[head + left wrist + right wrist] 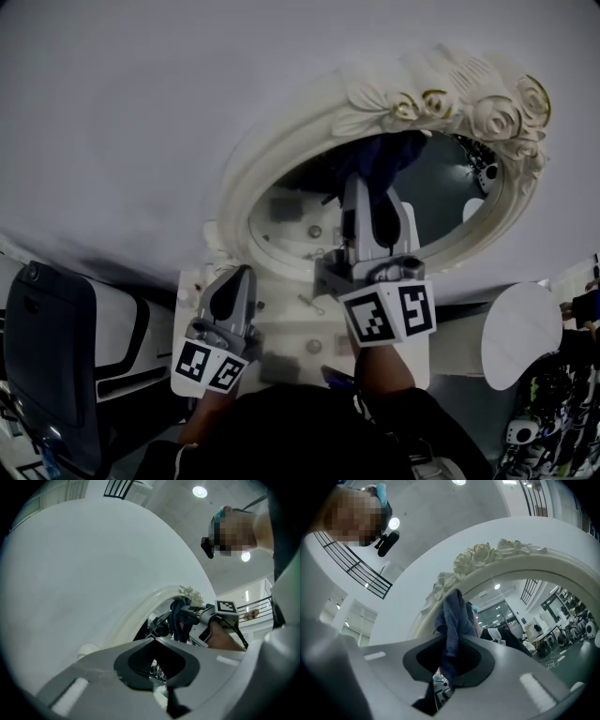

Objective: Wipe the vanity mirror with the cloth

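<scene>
Right claw (449, 666) clamps cloth (452, 616) by mirror's (520, 597) top.

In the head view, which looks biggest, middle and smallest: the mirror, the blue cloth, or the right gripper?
Largest: vanity mirror.
Next: right gripper, though being nearer the camera makes it look bigger than it is.
Smallest: cloth, bunched in its jaws.
</scene>
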A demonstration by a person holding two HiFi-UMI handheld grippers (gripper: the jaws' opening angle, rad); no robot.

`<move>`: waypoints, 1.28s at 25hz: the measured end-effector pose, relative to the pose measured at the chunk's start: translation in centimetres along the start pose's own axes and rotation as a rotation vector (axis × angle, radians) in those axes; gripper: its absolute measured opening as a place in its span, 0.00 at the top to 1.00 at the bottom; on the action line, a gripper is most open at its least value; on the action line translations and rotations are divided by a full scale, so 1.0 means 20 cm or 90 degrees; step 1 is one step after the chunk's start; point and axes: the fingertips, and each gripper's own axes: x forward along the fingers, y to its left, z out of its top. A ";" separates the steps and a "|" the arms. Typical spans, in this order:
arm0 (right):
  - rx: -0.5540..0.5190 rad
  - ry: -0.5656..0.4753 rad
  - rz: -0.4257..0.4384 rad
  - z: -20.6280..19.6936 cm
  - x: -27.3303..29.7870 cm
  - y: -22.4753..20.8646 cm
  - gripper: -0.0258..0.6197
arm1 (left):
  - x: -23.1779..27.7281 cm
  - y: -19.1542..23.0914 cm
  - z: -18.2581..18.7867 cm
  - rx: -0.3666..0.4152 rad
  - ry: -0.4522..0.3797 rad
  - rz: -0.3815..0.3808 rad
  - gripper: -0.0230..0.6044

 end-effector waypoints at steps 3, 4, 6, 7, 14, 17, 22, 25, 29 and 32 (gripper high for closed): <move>0.002 0.005 0.017 -0.05 0.02 0.08 0.88 | -0.02 0.03 0.01 0.001 0.001 0.005 0.96; 0.003 0.007 0.023 -0.07 0.03 0.10 0.88 | -0.03 0.04 0.02 0.001 0.001 0.007 0.96; 0.007 0.007 0.029 -0.10 0.05 0.14 0.88 | -0.05 0.07 0.02 0.001 0.002 0.011 0.96; 0.010 0.007 0.031 -0.11 0.05 0.16 0.88 | -0.05 0.08 0.03 0.000 0.002 0.013 0.96; 0.031 0.015 0.052 -0.21 0.08 0.26 0.88 | -0.10 0.14 0.06 0.001 0.002 0.021 0.96; 0.037 0.021 0.065 -0.23 0.09 0.29 0.88 | -0.12 0.15 0.06 0.003 0.003 0.023 0.96; 0.075 0.039 0.100 -0.24 0.07 0.30 0.88 | -0.14 0.08 0.07 0.005 -0.003 0.019 0.96; 0.088 0.031 0.110 -0.20 0.02 0.29 0.88 | -0.16 0.03 0.08 0.011 -0.007 0.018 0.96; 0.084 0.005 0.112 -0.12 -0.11 0.27 0.88 | -0.18 -0.05 0.10 0.021 -0.010 0.019 0.96; 0.077 -0.017 0.100 -0.05 -0.23 0.21 0.88 | -0.19 -0.12 0.09 0.024 -0.007 0.014 0.96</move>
